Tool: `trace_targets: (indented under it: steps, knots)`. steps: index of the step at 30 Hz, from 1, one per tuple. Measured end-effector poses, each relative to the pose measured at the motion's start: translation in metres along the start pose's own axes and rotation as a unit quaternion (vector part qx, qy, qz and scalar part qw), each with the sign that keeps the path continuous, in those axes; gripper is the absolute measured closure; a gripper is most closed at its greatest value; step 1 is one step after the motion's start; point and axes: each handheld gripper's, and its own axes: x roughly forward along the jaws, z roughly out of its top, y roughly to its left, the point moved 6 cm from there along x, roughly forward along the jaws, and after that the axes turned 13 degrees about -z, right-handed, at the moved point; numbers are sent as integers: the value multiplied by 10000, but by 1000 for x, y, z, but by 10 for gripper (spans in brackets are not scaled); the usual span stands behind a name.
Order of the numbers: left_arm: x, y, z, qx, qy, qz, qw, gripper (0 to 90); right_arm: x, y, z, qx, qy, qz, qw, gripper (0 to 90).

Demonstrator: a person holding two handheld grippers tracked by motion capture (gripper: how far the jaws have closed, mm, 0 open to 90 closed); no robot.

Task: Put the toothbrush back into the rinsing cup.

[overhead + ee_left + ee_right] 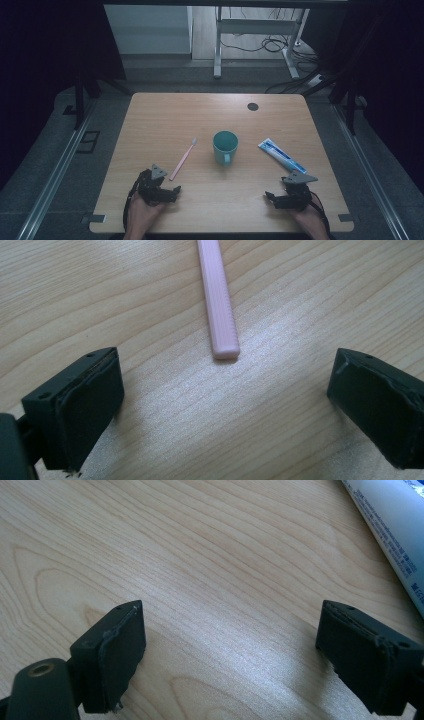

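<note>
We hold our left hand-held gripper (pixel 225 405) low over the worktop (pixel 165 110), jaws spread wide, the pink toothbrush (pixel 218 300) lying flat just ahead of them. Our right hand-held gripper (pixel 232 655) also gapes, empty, beside the toothpaste tube (pixel 395 525). The teal cup (pixel 225 147) stands between brush and tube.

Black two-jaw grippers (pixel 176 191) (pixel 270 196) with grey three-cornered plates, trailing cables.

A pale pink toothbrush (pixel 183 159), a teal cup (pixel 225 146) and a white tube (pixel 281 155) striped blue, possibly printed, are being shown on the light wood-grain table (pixel 165 112).
</note>
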Motion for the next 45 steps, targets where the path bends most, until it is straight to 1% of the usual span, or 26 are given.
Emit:
trace_targets:
  steps: [17,21,22,26,28,35,37,38,40,41,42,45]
  knots:
    - [0,0,0,8,8,-18,10000,16,0,0,0,-2,1,6,10000,126]
    - [0,0,1,30,9,-23,10000,21,0,0,0,-4,-2,6,10000,126]
    - [0,0,0,70,26,-52,10000,29,0,0,0,-2,-1,7,10000,126]
    - [-1,-2,2,79,-14,-74,9999,83,0,0,0,-1,0,6,10000,126]
    - [-2,-3,2,79,-10,-85,9999,127,0,0,0,-1,0,7,10000,126]
    - [-4,-4,3,140,50,-106,9998,169,0,0,0,0,2,11,10000,127]
    - [-5,-4,4,135,15,-107,9999,191,0,0,0,1,0,12,10000,127]
    - [-6,-4,4,155,30,-119,9998,216,0,0,0,-1,-2,12,10000,127]
    - [-8,-4,6,120,-73,-159,9998,231,0,0,0,-1,-2,11,10000,127]
    - [-10,-4,6,116,-102,-191,9997,252,0,0,0,-1,-3,11,10000,128]
    - [-13,-4,7,115,-148,-219,9996,305,0,0,0,-2,-3,10,10000,128]
    - [-15,-4,8,95,-175,-277,9994,378,0,0,0,-1,-4,10,10000,128]
